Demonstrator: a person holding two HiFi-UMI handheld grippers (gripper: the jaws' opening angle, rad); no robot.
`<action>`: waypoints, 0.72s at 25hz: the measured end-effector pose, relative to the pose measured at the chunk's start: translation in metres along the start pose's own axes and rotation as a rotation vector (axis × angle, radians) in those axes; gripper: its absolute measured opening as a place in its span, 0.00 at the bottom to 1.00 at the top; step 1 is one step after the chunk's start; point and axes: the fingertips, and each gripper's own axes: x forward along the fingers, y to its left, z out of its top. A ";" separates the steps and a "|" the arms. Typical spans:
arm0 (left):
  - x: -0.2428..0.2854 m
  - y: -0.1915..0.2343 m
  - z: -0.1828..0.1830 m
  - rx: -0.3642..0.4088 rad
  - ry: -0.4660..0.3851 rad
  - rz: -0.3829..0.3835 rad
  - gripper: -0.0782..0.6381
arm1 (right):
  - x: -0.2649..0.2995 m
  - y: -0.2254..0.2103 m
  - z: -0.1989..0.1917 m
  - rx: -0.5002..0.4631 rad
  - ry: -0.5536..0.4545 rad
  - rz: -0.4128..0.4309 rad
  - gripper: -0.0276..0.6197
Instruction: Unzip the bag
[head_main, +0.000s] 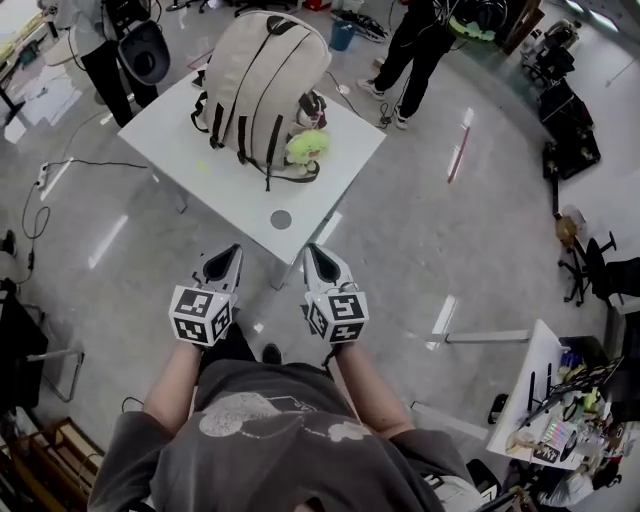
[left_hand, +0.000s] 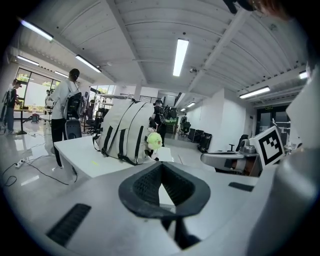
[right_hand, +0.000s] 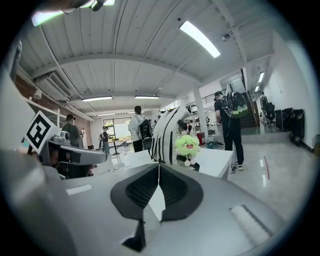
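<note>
The bag (head_main: 262, 75), a rounded backpack of pale cream cloth with dark webbing straps running down its near face, stood on the far part of a white square tabletop (head_main: 190, 160). A fuzzy lime-green plush toy (head_main: 306, 146) sat against its right side, touching it. Near the tabletop's near edge lay a small flat grey disc (head_main: 281, 219), apart from the bag.

The person held both grippers side by side, on the near side of the tabletop and well apart from the bag. The left gripper (head_main: 233, 250) was a smooth grey shell with a cube (head_main: 202, 315) of black-and-white square markers at its back. Its dark, ribbed fingers (left_hand: 142, 187) met at the tips, with nothing between them. The right gripper (head_main: 312, 250) matched it in shape, and its fingers (right_hand: 172, 187) were also closed on nothing, the textured pads touching along a thin line.

Beyond the tabletop, on the glossy grey floor (head_main: 430, 230), two people (head_main: 415, 45) stood.
</note>
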 end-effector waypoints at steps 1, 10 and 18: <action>-0.007 -0.005 -0.002 -0.001 -0.001 0.002 0.12 | -0.005 0.002 -0.003 -0.002 0.004 0.001 0.03; -0.054 -0.016 -0.022 -0.048 0.012 0.033 0.12 | -0.032 0.033 -0.014 0.004 0.004 0.029 0.04; -0.108 -0.019 -0.044 -0.085 0.014 0.021 0.12 | -0.050 0.072 -0.037 0.031 0.033 -0.007 0.04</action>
